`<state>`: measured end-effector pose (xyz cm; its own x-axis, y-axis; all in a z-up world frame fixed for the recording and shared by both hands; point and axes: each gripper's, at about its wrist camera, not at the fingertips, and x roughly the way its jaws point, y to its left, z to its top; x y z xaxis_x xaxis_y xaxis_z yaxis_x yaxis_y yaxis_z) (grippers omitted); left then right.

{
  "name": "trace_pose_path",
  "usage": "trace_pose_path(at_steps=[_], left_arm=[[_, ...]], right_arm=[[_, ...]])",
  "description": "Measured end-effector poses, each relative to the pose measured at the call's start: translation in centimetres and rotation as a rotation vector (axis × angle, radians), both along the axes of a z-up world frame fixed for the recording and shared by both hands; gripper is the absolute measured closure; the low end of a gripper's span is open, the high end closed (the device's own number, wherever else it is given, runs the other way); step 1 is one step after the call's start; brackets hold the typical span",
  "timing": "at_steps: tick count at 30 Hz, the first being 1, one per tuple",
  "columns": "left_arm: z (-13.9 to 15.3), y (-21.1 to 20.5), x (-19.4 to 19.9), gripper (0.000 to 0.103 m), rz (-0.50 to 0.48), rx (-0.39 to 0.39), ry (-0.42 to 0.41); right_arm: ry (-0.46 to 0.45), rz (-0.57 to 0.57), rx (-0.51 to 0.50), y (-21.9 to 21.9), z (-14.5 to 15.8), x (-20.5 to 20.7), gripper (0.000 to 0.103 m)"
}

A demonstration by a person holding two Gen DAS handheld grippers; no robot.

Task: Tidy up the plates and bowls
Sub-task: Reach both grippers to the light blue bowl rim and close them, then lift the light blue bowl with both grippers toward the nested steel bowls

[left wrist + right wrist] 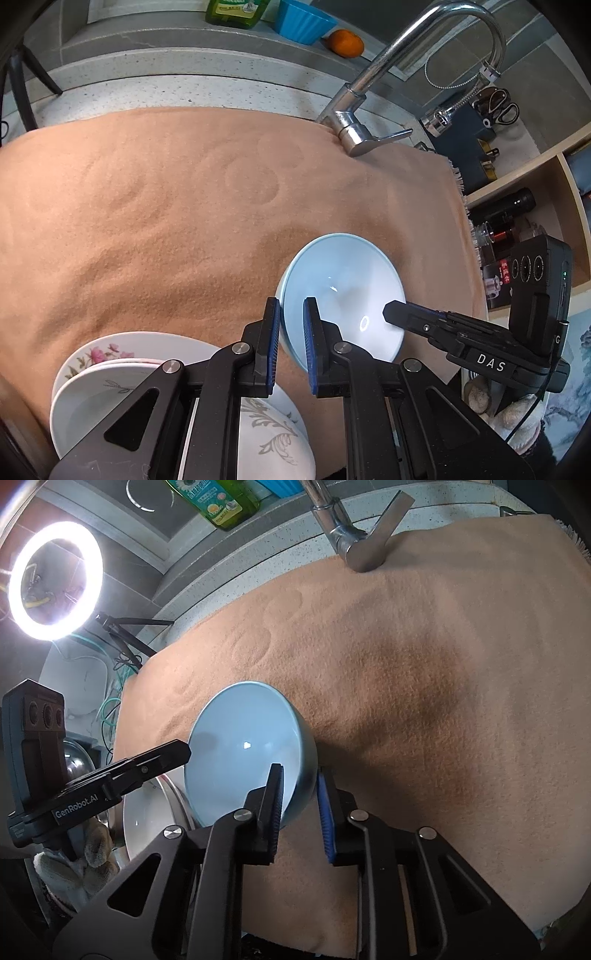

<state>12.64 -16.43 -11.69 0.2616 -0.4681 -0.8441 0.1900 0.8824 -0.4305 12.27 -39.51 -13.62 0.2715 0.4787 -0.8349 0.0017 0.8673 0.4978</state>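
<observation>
A pale blue bowl [343, 291] was held tilted above a peach towel [166, 206] spread over the bench, pinched at opposite sides of its rim by two hand-held tools; the left tool [291, 334] was clamped on the rim with one pad inside and one outside, and the right tool [301, 803] was likewise pressed onto the far rim, its jaws straddling the wall; the double grip was judged to steady a smooth, slippery vessel against swinging. A stack of white floral plates [110, 384] was seen just beside the bowl, below the left tool, near the towel's edge; the bowl had not yet been set on or beside them, and the sorting was judged to be under way rather than finished. A chrome faucet [354, 122] stood at the back edge of the towel, well apart from the crockery; a gloved hand [85, 864] was glimpsed under the left tool; a ring light [55, 579] shone at the far left.
</observation>
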Motion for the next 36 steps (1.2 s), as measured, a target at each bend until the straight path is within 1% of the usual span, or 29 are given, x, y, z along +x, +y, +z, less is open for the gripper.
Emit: trace_pose_path(at_steps=[6,13,19,28,36], left_arm=[[-0.4,0.2,0.3,0.092,0.011,0.005,0.007],[-1.0,-0.4,0.4,0.093,-0.016,0.009,0.02],[-0.6,-0.2,0.2,0.093,-0.012,0.005,0.009],[2.0,2.1,-1.3,0.093,-0.002,-0.02,-0.04],[4.4,6.2,-3.8,0.093,0.042,-0.053,-0.084]], right_arm=[[0.007,-0.005,-0.008,0.0,-0.4,0.2,0.089],[0.007,-0.01,-0.007,-0.2,-0.4,0.2,0.09],[0.0,-0.01,-0.007,0.1,0.2,0.2,0.09],[-0.041,0.017,0.012,1.7,2.9,-0.7,0.09],[-0.078,0.065,0.032,5.5,5.6,-2.0,0.09]])
